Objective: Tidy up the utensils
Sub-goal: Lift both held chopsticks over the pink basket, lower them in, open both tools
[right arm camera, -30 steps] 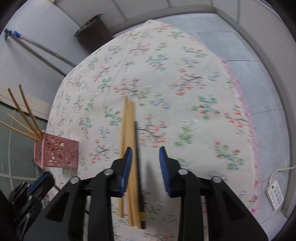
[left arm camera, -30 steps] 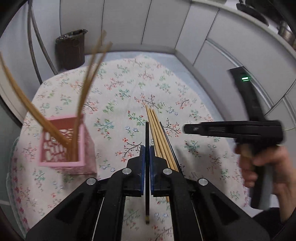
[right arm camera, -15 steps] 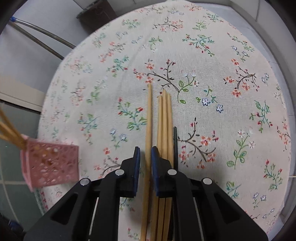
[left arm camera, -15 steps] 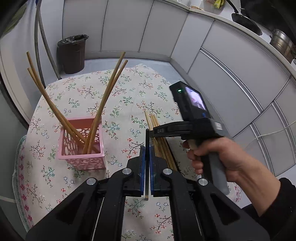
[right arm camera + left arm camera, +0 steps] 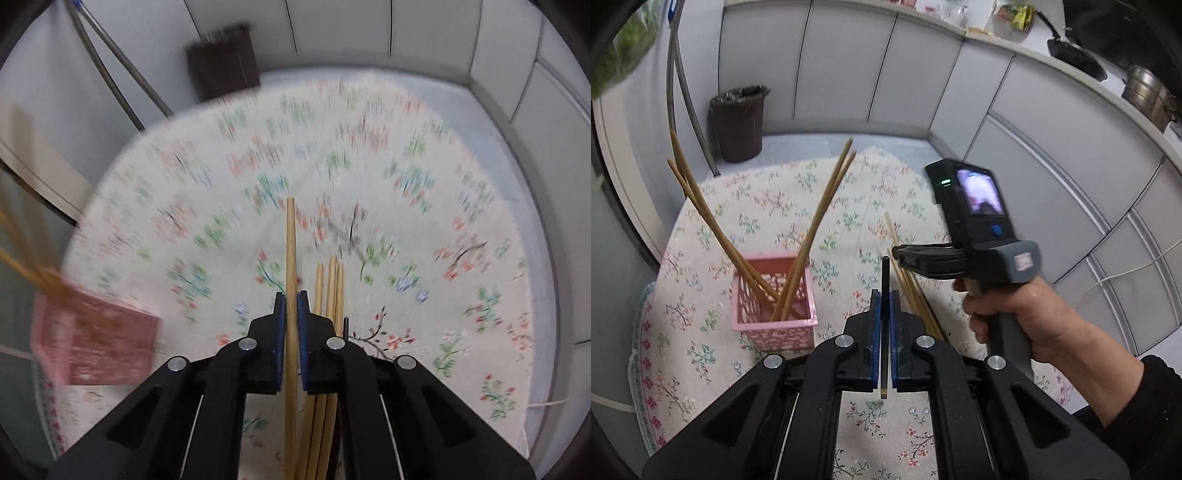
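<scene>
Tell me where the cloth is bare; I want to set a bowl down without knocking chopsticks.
Bare cloth lies beyond the pink basket toward the far table edge, and right of the loose chopsticks toward the right edge. It is crowded between the basket and the loose chopsticks, where both hand-held tools work.

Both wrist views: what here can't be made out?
- Pink basket, right wrist view: smeared by motion blur, so the count of chopsticks in it is unreadable.
- Loose bamboo chopsticks, left wrist view: near ends hidden behind the left gripper.
- Right gripper, shut on one bamboo chopstick: near end cut off by the bottom edge.
</scene>
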Action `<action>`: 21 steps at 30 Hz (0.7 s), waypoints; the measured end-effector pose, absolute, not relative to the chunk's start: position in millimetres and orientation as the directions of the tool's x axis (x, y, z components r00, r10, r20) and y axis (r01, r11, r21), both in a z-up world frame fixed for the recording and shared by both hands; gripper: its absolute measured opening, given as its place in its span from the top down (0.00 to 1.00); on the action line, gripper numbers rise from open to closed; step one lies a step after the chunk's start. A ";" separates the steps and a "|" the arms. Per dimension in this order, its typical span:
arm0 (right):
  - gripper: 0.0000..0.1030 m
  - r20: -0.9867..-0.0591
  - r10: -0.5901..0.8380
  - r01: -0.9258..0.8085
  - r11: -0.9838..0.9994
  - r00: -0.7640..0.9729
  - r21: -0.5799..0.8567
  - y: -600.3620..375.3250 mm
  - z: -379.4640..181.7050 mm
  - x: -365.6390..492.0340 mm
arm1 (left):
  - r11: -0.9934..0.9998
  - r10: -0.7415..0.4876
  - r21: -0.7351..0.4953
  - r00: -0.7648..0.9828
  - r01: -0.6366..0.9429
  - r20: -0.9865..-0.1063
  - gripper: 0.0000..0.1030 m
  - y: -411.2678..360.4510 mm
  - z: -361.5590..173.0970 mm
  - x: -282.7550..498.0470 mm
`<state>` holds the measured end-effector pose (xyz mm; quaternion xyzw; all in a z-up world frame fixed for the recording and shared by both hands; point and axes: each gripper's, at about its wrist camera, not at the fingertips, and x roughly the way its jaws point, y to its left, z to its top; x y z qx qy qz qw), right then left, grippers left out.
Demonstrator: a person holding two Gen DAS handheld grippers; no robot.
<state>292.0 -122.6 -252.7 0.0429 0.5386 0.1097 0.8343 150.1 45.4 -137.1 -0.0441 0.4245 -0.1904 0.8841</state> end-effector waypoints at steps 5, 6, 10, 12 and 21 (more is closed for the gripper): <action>0.94 -0.804 0.268 -0.157 0.963 0.531 0.218 -140.0 -189.8 259.9 | 0.919 -0.389 -0.230 0.646 0.319 -0.657 0.97 50.1 -103.3 133.4; 0.94 -0.780 0.271 -0.165 0.963 0.565 0.215 -143.3 -175.2 249.9 | 0.919 -0.389 -0.228 0.658 0.321 -0.645 0.97 50.5 -97.9 131.4; 0.94 -0.699 0.287 -0.197 0.958 0.655 0.209 -149.3 -133.4 222.1 | 0.919 -0.394 -0.237 0.725 0.315 -0.565 0.97 62.2 -68.7 119.9; 0.94 -0.649 0.297 -0.218 0.955 0.701 0.202 -152.7 -110.4 207.3 | 0.920 -0.390 -0.242 0.760 0.307 -0.520 0.97 69.8 -54.9 113.9; 0.94 -0.517 0.343 -0.264 0.939 0.784 0.222 -152.9 -63.9 177.2 | 0.961 -0.252 -0.198 0.906 0.193 -0.341 0.97 102.5 -17.6 99.7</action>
